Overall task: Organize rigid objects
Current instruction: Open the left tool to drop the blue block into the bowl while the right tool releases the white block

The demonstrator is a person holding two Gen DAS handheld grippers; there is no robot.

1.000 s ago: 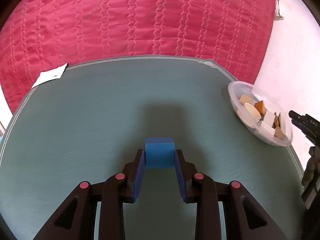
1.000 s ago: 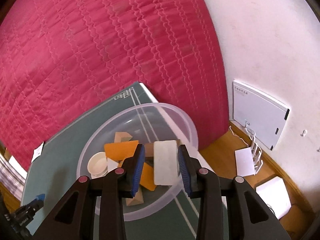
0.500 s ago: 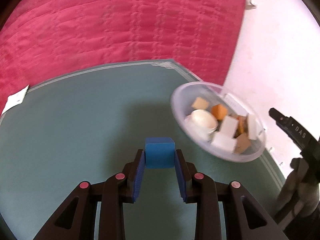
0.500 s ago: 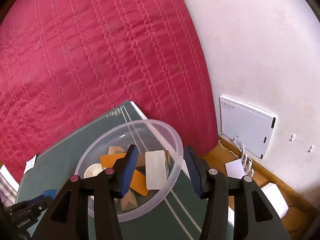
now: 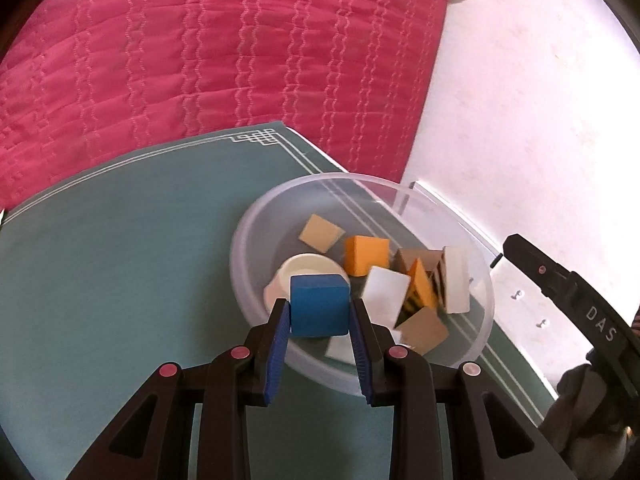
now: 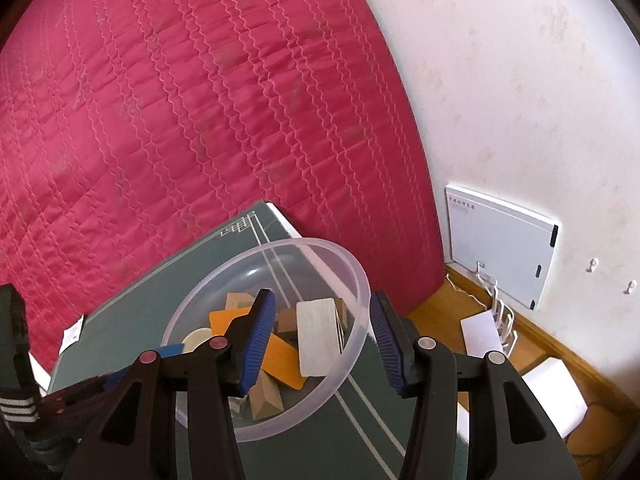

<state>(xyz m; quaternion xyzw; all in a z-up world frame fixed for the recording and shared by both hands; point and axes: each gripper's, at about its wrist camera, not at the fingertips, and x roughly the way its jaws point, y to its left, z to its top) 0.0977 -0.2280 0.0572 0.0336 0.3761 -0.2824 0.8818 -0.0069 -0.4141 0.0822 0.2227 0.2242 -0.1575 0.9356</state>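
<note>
A solid blue cube-shaped block (image 5: 319, 309) sits clamped between the blue pads of the left gripper (image 5: 320, 322), held over the near rim of a clear round plastic bowl (image 5: 256, 236). The bowl rests near the far right corner of the green-topped counter (image 5: 112, 248) and holds wooden, orange and white blocks (image 5: 366, 255) and a small white cup (image 5: 306, 270). The right gripper (image 6: 322, 332) hangs above the bowl's right side, jaws spread wide and gripping nothing, a pale rectangular block (image 6: 320, 334) lying below.

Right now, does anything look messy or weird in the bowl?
A little. The blocks in the clear bowl lie jumbled, several leaning on each other, like the white block standing on edge. Nothing has spilled. The left hand-held gripper holds a blue cube above the bowl.
</note>
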